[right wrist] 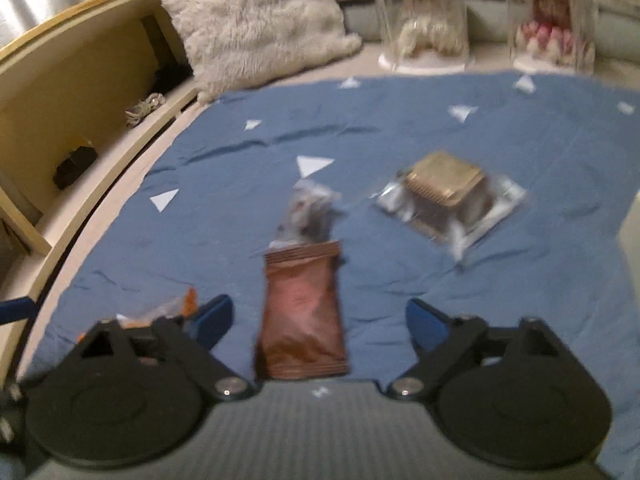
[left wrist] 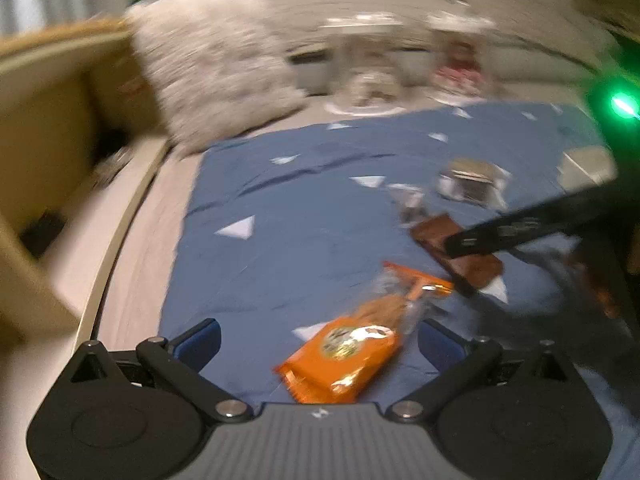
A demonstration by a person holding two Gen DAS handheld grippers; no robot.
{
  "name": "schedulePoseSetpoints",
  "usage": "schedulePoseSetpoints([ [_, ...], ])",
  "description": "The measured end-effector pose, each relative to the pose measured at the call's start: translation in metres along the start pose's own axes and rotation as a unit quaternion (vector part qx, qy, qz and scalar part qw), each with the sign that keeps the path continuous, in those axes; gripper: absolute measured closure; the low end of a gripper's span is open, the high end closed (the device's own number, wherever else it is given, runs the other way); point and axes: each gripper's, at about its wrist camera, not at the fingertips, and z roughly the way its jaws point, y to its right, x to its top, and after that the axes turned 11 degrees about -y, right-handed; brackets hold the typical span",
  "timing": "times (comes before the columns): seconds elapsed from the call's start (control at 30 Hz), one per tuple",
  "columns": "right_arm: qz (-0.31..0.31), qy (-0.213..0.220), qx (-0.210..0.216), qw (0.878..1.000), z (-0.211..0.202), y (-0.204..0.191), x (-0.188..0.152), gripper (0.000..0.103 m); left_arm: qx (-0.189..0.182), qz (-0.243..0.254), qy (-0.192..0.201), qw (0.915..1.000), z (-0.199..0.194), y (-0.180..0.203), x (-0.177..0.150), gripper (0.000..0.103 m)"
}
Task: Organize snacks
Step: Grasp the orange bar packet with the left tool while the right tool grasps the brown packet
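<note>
An orange snack bag (left wrist: 348, 348) lies on the blue cloth (left wrist: 288, 248), between the open fingers of my left gripper (left wrist: 320, 342). A brown snack packet (right wrist: 302, 312) lies between the open fingers of my right gripper (right wrist: 320, 322); it also shows in the left wrist view (left wrist: 452, 252), partly under the right gripper's arm. Beyond it lie a small clear-wrapped snack (right wrist: 308, 212) and a gold-topped cake in clear wrap (right wrist: 448, 196). The orange bag's edge (right wrist: 176, 308) peeks out at the left of the right wrist view. Neither gripper holds anything.
A fluffy white pillow (right wrist: 256, 20) lies at the far left of the cloth. Two clear display cases (right wrist: 424, 20) stand along the back. A wooden shelf (right wrist: 80, 100) runs along the left. A pale box (left wrist: 588, 164) sits at the cloth's right side.
</note>
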Motion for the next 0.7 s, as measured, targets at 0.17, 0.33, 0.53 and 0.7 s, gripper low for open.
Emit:
schedulePoseSetpoints([
  [0.17,-0.013,-0.023,-0.015,1.000,0.015,-0.016,0.004,0.020,-0.040,0.039,-0.023,0.9982,0.021,0.012,0.010,0.000],
  [0.33,-0.034,-0.026,-0.032,0.999,0.027,-0.025,0.005,0.021,-0.094,-0.023,-0.045,0.9943,0.037,-0.002,0.007,0.000],
  [0.53,-0.063,-0.016,-0.045,0.997,0.030,-0.029,0.003,0.028,-0.231,-0.077,-0.069,0.9675,0.025,-0.019,-0.004,0.000],
  [0.7,-0.069,-0.008,-0.040,0.997,0.024,-0.017,0.001,0.045,-0.235,-0.059,-0.080,0.9669,0.016,-0.006,-0.001,0.000],
])
